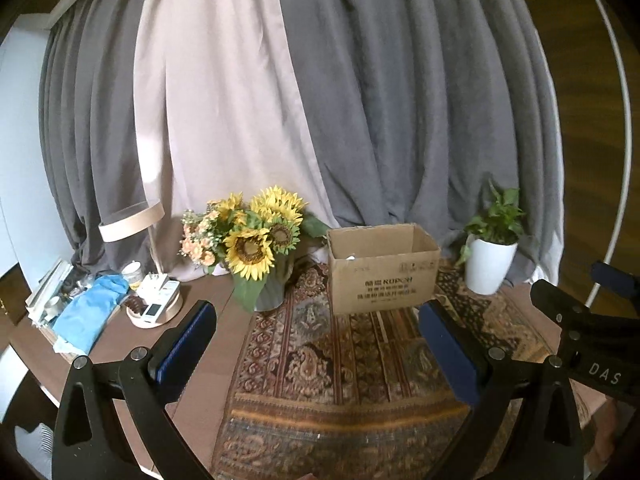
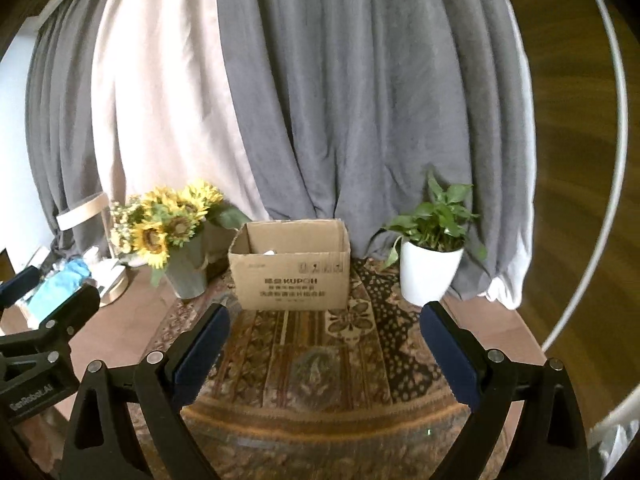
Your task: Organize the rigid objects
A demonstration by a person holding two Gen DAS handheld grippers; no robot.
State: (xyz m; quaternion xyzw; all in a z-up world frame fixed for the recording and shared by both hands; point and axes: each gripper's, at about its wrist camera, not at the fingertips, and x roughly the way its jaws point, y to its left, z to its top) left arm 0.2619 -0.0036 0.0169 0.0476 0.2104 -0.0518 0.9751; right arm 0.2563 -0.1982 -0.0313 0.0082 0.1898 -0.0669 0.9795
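Cardboard box [image 2: 290, 268] sits open on the patterned rug [image 2: 320, 360] on the table, something pale inside. Both the left gripper [image 1: 316, 344] and right gripper [image 2: 324, 344] have fingers wide apart, holding nothing. Looks like between items; next move means finding another loose object.

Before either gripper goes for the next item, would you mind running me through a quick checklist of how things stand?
1. Left gripper empty, fingers wide apart: ok.
2. Right gripper empty, fingers wide apart: ok.
3. Cardboard box upright, top open: ok.
4. Room left in the box: cannot tell; only a small white thing shows inside.
5. Patterned rug between grippers and box free of obstacles: ok.
6. Sunflower vase and white plant pot stand close beside the box, on either side of it: not ok, mind them.
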